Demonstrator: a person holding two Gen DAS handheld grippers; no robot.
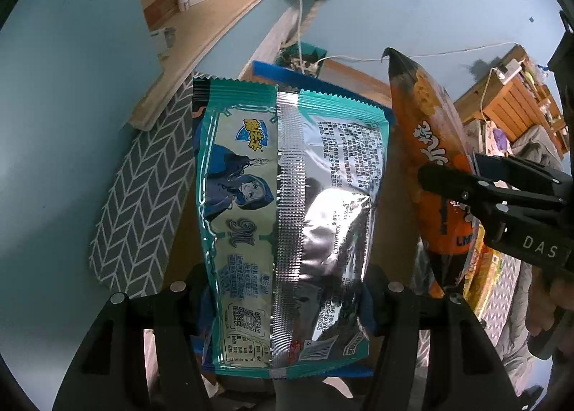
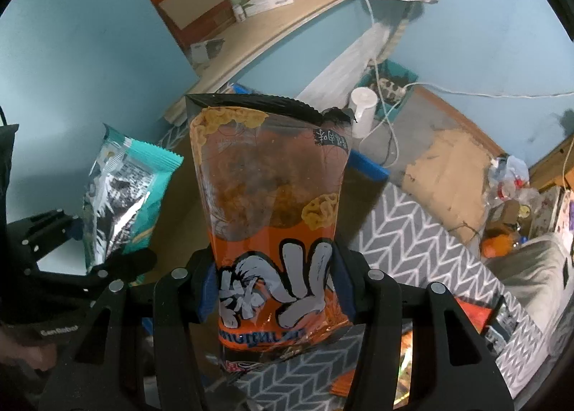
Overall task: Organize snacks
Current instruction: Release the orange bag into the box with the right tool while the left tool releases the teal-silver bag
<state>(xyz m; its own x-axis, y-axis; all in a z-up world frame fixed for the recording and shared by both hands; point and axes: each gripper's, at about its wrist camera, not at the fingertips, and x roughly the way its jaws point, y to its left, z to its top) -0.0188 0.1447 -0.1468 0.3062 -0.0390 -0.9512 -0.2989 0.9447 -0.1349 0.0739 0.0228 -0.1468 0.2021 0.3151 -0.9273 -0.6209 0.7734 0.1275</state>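
Teal foil fills the left wrist view: the left gripper (image 1: 287, 307) has its fingers (image 1: 367, 310) clamped on the lower sides of a teal snack packet (image 1: 287, 224), back seam facing the camera, which hides what lies below. Beside it, the right gripper (image 2: 274, 289) pinches an orange snack bag (image 2: 272, 217) near its base. Both packs hang in the air, close together but apart, above a grey chevron mat (image 2: 423, 249). Beyond, a cluttered wooden shelf (image 2: 287, 27) juts from the blue wall (image 2: 64, 62).
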